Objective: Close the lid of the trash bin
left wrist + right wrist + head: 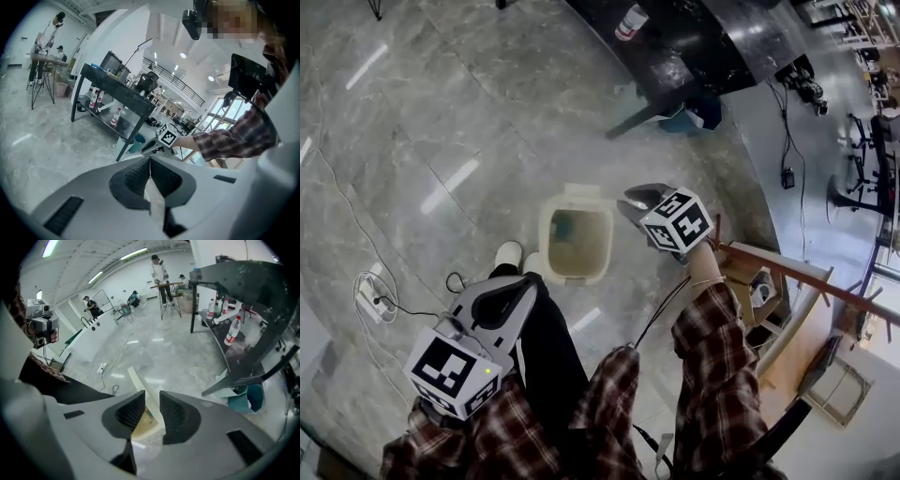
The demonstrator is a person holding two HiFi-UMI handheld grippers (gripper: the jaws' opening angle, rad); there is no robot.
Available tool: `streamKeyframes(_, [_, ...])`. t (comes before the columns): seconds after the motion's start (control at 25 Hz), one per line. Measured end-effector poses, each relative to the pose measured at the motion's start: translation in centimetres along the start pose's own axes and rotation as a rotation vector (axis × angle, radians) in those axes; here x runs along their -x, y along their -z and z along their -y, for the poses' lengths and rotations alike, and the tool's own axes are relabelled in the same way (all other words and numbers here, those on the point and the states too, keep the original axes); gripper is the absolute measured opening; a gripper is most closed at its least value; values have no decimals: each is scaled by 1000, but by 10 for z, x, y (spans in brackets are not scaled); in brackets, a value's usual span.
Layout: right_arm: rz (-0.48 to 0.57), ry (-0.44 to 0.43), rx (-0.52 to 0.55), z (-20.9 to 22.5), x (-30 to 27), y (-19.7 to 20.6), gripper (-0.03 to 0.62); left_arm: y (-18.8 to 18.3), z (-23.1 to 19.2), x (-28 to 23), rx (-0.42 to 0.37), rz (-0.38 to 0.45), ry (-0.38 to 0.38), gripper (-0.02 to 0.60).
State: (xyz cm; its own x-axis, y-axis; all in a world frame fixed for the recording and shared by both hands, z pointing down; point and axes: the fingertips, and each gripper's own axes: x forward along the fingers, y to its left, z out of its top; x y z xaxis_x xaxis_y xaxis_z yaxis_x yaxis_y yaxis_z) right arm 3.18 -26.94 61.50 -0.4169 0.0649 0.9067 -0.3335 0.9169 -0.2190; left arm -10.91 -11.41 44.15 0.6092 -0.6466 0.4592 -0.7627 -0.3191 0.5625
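Two grippers: left gripper (514, 292), right gripper (639, 200). One trash bin (574, 239), 12 o'clock. One black table (675, 52), 1 o'clock. One power strip (368, 298), 9 o'clock. One white shoe (508, 253).

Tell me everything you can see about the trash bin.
The trash bin is a cream, plastic-looking rectangular tub, upright on the grey floor by the person's shoe. Its lid stands open at the far edge, and something teal lies inside. The right gripper hovers near its right rim; contact can't be told.
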Motion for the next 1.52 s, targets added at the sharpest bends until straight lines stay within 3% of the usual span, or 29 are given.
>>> streamKeyframes(0.16, [-63, -79, 24, -1, -8, 5, 86, 3, -2, -2, 12, -6, -4, 12])
streamKeyframes(0.6, [-105, -154, 44, -39, -10, 30, 86, 1, 1, -17, -13, -20, 33, 12])
streamKeyframes(0.96, [-48, -57, 34, -89, -17, 74, 86, -5, 21, -60, -77, -64, 105, 12])
streamKeyframes(1.2, [-20, -18, 3, -118, -40, 114, 86, 34, 27, -98, -96, -153, 150, 12])
streamKeyframes(1.52, [3, 22, -44, -143, -89, 170, 86, 109, 9, -138, -63, -278, 154, 12])
